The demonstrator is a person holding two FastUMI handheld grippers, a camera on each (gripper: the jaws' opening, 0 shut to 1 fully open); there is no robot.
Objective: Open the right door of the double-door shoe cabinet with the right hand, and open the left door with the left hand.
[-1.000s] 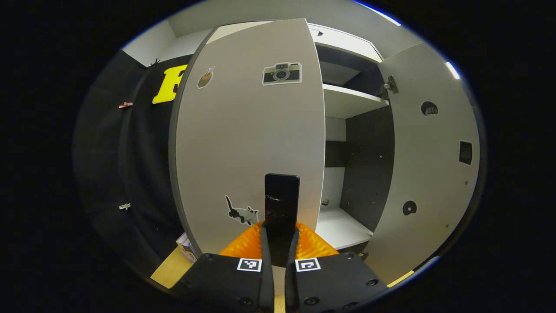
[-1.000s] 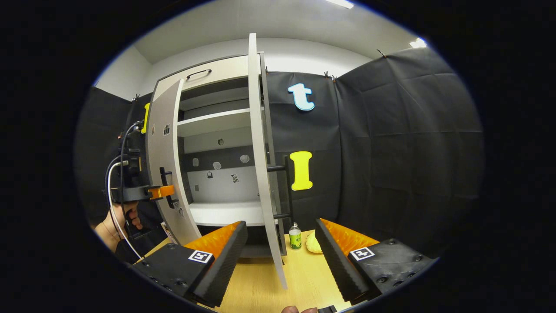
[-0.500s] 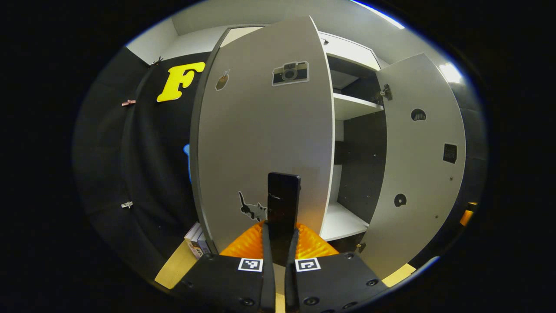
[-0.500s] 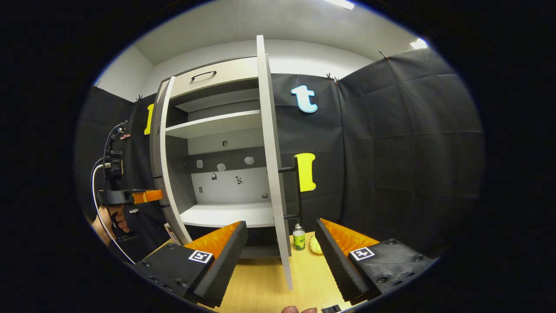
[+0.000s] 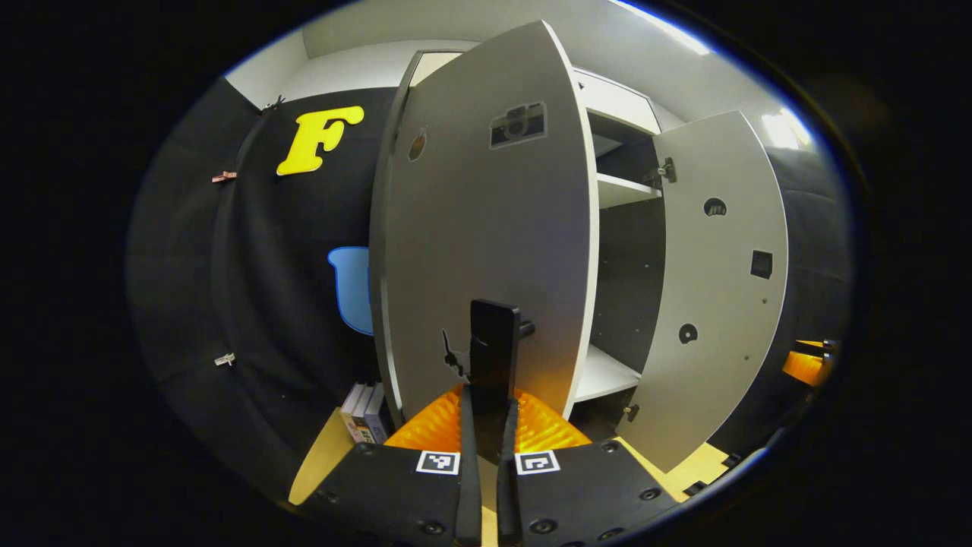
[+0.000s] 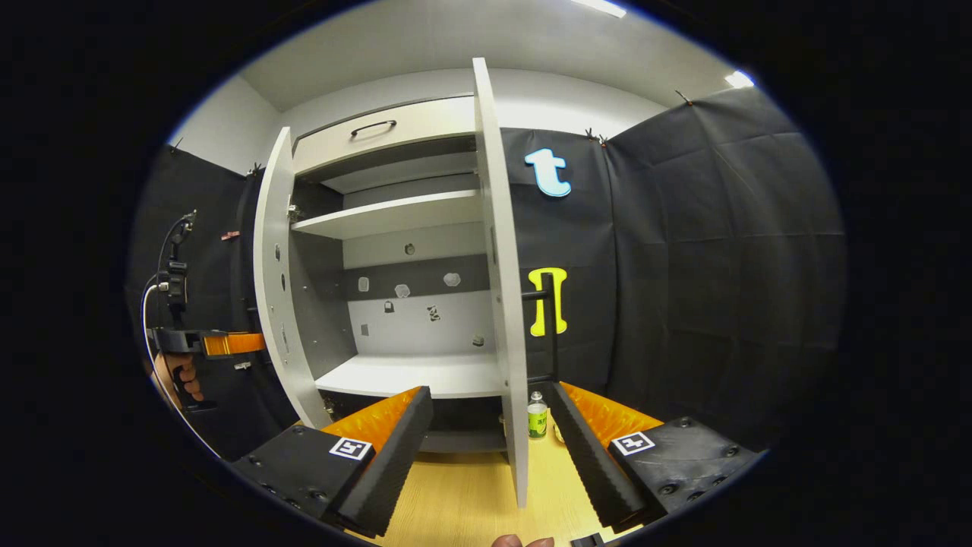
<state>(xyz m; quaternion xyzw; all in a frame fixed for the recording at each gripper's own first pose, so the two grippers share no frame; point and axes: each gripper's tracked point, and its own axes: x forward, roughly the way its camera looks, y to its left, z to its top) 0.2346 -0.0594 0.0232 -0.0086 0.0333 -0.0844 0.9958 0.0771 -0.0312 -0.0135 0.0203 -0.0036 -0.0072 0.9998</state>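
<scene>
The left gripper (image 5: 487, 425) clamped the black bar handle (image 5: 493, 357) of the flat grey left door (image 5: 486, 228). The right gripper (image 6: 490, 441) stood wide, straddling the thin edge of the grey right door (image 6: 505, 289) without contact.

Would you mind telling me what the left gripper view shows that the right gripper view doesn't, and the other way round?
Left gripper view: the outer face of the left door with its camera sticker, the left gripper shut on the door handle, and books by the cabinet's foot. Right gripper view: the drawer handle up top, a green bottle on the table, and the open right gripper. Both: the upper shelf and the right door, swung open.
</scene>
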